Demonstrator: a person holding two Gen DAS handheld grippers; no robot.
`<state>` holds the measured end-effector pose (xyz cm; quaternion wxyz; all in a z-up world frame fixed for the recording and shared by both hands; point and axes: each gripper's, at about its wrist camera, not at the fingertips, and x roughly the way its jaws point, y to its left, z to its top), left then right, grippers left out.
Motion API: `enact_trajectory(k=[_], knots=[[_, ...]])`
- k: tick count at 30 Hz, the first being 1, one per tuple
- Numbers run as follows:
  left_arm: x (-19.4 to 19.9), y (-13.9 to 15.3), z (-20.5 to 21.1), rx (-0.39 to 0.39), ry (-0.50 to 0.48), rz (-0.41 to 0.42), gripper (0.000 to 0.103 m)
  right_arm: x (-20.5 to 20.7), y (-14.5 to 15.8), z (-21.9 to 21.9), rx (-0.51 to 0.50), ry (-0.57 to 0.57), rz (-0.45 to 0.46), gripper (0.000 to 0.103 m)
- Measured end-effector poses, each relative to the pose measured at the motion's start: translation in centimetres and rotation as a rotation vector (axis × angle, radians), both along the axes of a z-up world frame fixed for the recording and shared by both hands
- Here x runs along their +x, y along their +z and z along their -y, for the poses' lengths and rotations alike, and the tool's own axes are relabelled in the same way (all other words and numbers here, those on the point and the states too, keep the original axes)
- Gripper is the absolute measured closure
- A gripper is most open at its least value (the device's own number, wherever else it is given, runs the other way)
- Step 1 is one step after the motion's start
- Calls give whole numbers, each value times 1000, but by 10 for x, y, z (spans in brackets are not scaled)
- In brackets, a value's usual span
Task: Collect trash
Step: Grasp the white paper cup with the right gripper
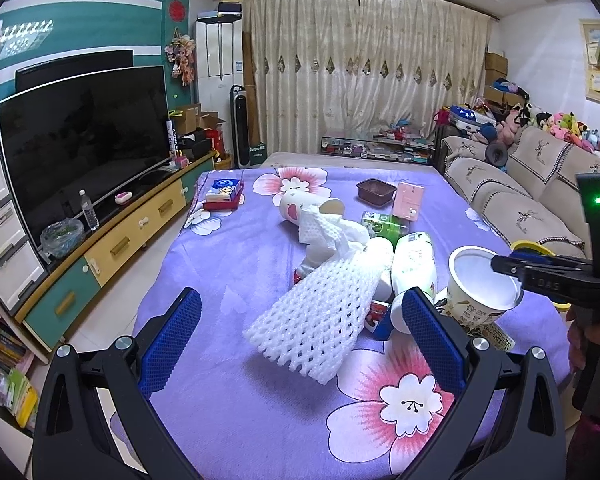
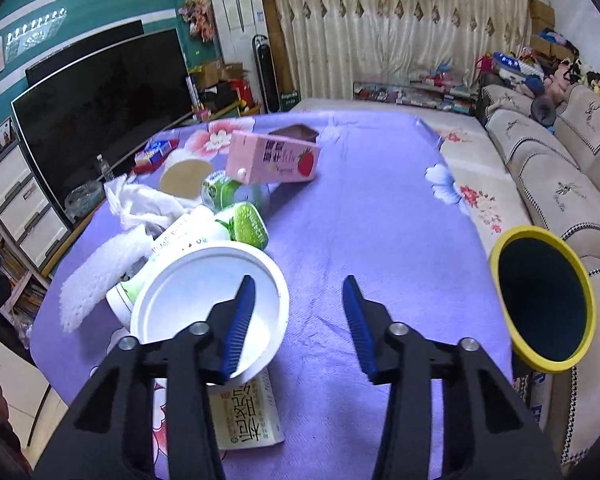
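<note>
The right claw (image 2: pixel 299 320) is standing part open, its left finger (image 2: pixel 242 312) dipping inside the rim of a white paper cup (image 2: pixel 204 280) while the right finger is hanging over bare cloth; nothing is pinched. The cup is sitting upright at seven o'clock on the purple flowered worktop (image 2: pixel 380 220), printed side pale cream, resting against a yellow-lettered carton (image 2: pixel 248 420). At ten o'clock a white foam net (image 1: pixel 316 312) is lying beside a green-capped bottle (image 2: pixel 244 224). The left claw (image 1: pixel 300 328) is spread wide and empty above the net. A yellow-rimmed bin (image 2: pixel 540 300) is waiting at three o'clock.
</note>
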<state>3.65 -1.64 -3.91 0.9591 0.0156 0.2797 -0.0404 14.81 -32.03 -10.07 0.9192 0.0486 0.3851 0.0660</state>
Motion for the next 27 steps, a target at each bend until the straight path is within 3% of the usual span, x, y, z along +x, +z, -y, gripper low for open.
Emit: enact_trajectory(k=[3,5,16,20,27], knots=[[3,-3,1,-2,-7,-8,4,5,-8,-2,20,16,-33,74],[6,-5,1,-3,-11,-14,4,8,-12,-3,42,25,-40,89],[14,-13,4,-14,-28,-17,4,1,2,23,126,-13,24,94],[18,-17,5,-22,-38,-27,4,0,12,58,125,-103,56,94],[24,-23,13,-22,-54,-45,4,4,10,155,83,-372,65,94]])
